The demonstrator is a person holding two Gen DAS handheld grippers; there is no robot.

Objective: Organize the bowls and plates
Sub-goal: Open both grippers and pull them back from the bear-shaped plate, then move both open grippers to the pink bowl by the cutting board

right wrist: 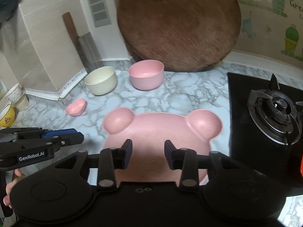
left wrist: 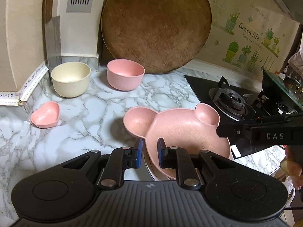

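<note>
Two bowls [left wrist: 98,79] behind bear plate [left wrist: 180,126].

Pink bear plate [right wrist: 157,132] (flat) on counter

You're in home kitchen: gas hob [right wrist: 274,106] set in marble-look counter [left wrist: 90,113], chopping board [left wrist: 156,26], cleaver [right wrist: 89,51] against wall.
</note>
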